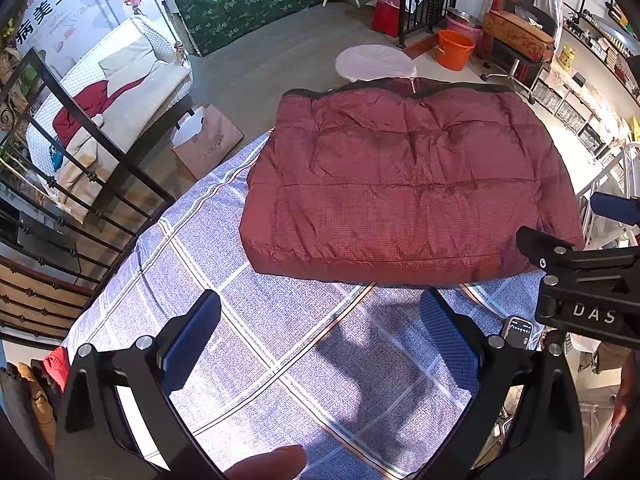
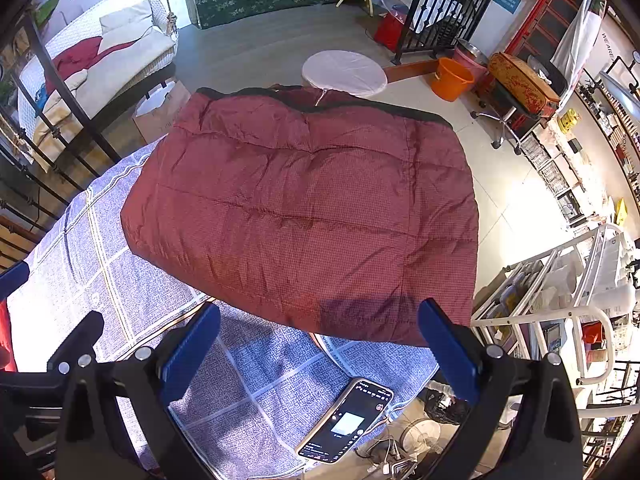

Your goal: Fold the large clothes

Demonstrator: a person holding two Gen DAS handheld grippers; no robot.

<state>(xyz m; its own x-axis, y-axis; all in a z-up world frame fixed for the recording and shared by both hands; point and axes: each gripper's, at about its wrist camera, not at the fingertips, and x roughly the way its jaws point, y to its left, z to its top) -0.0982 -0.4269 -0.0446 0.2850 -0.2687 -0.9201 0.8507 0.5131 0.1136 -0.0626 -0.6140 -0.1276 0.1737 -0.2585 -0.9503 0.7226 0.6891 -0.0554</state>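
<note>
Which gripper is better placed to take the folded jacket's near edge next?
Right, probably. The right gripper, open, sits right at the maroon jacket's near hem; the left gripper, also open, hangs over bare bedsheet, further back.

Right tongs open above folded maroon jacket; phone near.

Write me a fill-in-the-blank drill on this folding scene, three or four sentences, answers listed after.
1. The folded padded jacket is dark ____ in colour.
2. The jacket lies on a checked ____ that covers the table.
3. Both the left gripper and the right gripper have their jaws ____, holding nothing.
4. Near the right gripper, a ____ with a lit screen lies at the cloth's edge.

Missing words: red; cloth; open; phone
</note>
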